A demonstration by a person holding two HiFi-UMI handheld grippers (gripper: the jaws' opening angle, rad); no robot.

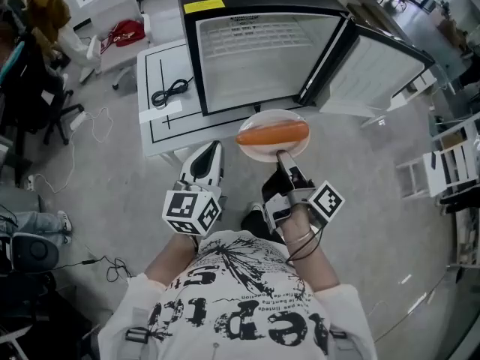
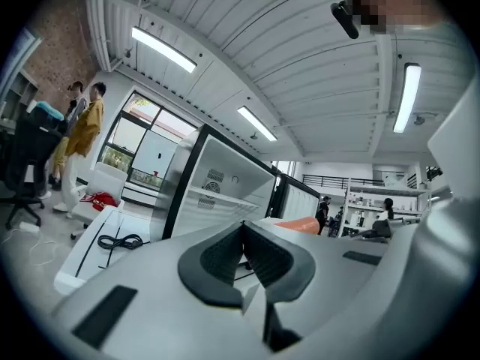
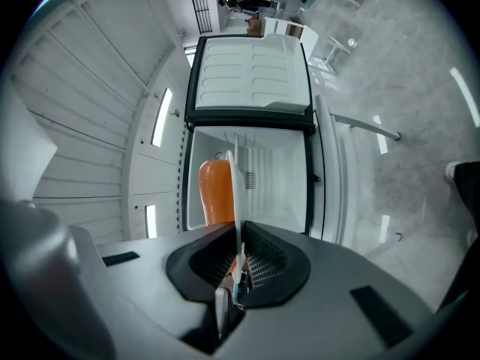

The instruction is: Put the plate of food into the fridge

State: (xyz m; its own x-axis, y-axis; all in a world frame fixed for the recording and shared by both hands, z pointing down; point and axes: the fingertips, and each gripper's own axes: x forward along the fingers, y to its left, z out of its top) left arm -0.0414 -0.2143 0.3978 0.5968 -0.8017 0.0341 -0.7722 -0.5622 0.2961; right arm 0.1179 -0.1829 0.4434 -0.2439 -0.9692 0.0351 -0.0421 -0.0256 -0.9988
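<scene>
**A:** Plate (image 1: 262, 154), pinched by its near rim in the right hand-held gripper (image 1: 283, 158), hangs before the open fridge (image 1: 262, 51). Hazard?

**B:** A rim-only grip may tilt, and the orange food (image 1: 272, 133) could roll off. Left hand-held gripper (image 1: 210, 150): jaws pressed together, empty. Whether the food is a carrot or a sausage cannot be told.
</scene>
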